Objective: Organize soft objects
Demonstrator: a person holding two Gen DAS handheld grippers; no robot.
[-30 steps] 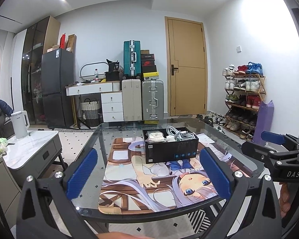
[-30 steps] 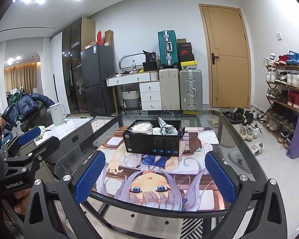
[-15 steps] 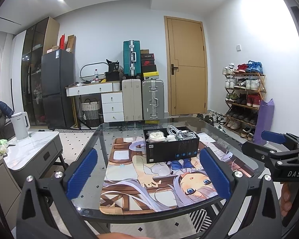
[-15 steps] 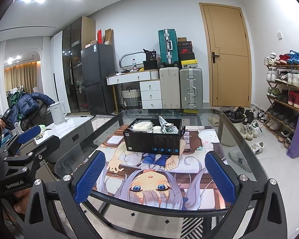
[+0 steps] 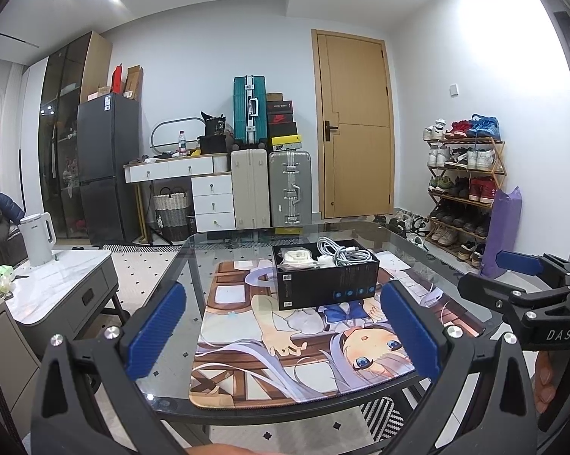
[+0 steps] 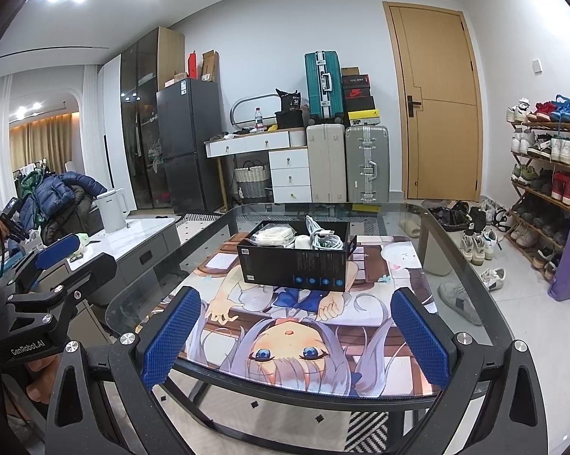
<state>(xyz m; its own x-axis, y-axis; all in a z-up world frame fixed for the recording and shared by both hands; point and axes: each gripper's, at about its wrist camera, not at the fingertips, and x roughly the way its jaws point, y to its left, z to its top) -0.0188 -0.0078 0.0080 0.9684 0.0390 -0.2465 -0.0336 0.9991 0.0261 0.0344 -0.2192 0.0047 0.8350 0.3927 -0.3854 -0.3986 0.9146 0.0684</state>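
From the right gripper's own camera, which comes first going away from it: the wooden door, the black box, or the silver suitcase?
1. Black box: on the picture mat, straight ahead of the right gripper.
2. Silver suitcase: standing on the floor beyond the glass table.
3. Wooden door: back wall, to the right.

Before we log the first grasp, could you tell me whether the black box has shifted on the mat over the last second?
No. The black box still sits just beyond the blue bow printed on the mat, as before.
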